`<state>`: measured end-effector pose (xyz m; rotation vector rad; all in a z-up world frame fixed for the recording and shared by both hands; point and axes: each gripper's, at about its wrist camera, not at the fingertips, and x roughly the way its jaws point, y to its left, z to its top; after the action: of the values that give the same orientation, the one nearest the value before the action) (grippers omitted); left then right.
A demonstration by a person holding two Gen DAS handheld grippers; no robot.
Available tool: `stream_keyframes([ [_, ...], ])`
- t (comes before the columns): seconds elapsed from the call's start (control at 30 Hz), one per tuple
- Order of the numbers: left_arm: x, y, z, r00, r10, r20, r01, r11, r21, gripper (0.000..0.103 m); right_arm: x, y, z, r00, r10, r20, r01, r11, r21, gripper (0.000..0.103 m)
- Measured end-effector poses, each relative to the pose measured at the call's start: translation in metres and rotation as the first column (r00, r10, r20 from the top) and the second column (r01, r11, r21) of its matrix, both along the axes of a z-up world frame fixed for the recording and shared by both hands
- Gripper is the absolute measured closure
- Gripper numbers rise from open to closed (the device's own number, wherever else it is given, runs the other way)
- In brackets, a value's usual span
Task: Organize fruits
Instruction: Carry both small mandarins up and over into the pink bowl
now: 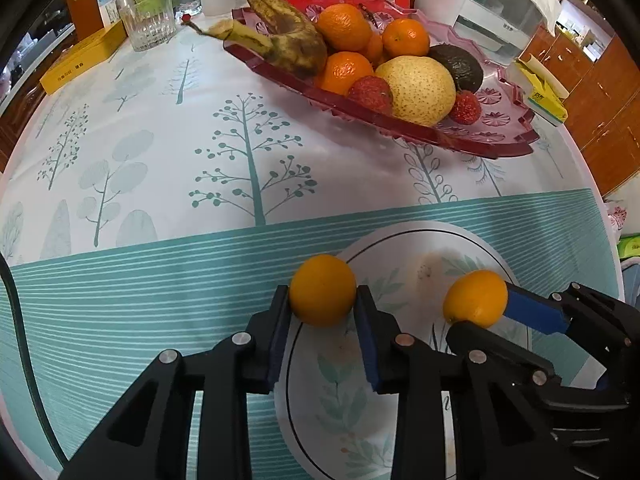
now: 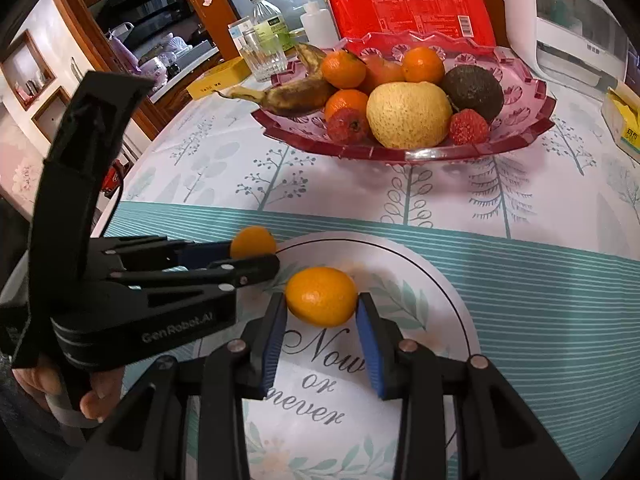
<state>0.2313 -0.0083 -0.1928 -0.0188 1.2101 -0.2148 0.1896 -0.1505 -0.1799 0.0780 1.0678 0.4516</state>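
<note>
Each hand-held gripper, left (image 1: 322,304) and right (image 2: 322,308), pinches a small orange (image 1: 322,290) (image 2: 321,296) over the plate (image 1: 424,240), where the smooth round fruits could squirt free and roll off the surface (image 1: 160,160).

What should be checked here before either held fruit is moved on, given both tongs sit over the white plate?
1. Left tongs shut on the left small orange fruit: ok, both pads touch its sides.
2. Right tongs shut on the right small orange fruit: ok.
3. Both fruits lifted off the white plate: cannot tell.
4. Room between the two tongs: not ok, the left one lies close beside the right.
5. Free spot in the pink fruit tray: ok, its right end is bare.
6. Tablecloth between plate and tray unobstructed: ok.
</note>
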Motion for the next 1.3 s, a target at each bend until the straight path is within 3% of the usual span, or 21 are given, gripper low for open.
stream_keyframes([
  [0.23, -0.016, -0.004, 0.042, 0.997, 0.005, 0.071, -0.004, 1.0, -0.017, 0.073, -0.009, -0.009, 0.029, 0.998, -0.01, 0.055, 0.008, 1.0, 0.027, 0.067],
  [0.47, -0.021, -0.01, 0.112, 0.98, -0.007, 0.197, 0.011, 1.0, -0.02, 0.073, -0.01, -0.028, 0.084, 0.987, -0.044, 0.158, 0.037, 0.998, 0.051, 0.067],
  [0.7, -0.007, -0.013, 0.181, 0.948, -0.008, 0.319, 0.019, 0.999, -0.032, 0.073, 0.004, -0.052, 0.156, 0.946, -0.093, 0.311, 0.085, 0.996, 0.039, 0.067],
  [0.9, 0.009, -0.026, 0.214, 0.926, -0.026, 0.377, 0.041, 0.999, -0.032, 0.072, 0.027, -0.064, 0.194, 0.91, -0.133, 0.394, 0.135, 0.991, 0.023, 0.067],
  [1.07, 0.028, -0.038, 0.216, 0.922, -0.04, 0.385, 0.054, 0.998, -0.025, 0.072, 0.055, -0.069, 0.2, 0.907, -0.171, 0.385, 0.166, 0.985, 0.046, 0.067],
  [1.3, 0.061, -0.048, 0.175, 0.946, -0.051, 0.321, 0.051, 0.999, 0.011, 0.072, 0.096, -0.068, 0.166, 0.935, -0.202, 0.291, 0.193, 0.979, 0.058, 0.067],
])
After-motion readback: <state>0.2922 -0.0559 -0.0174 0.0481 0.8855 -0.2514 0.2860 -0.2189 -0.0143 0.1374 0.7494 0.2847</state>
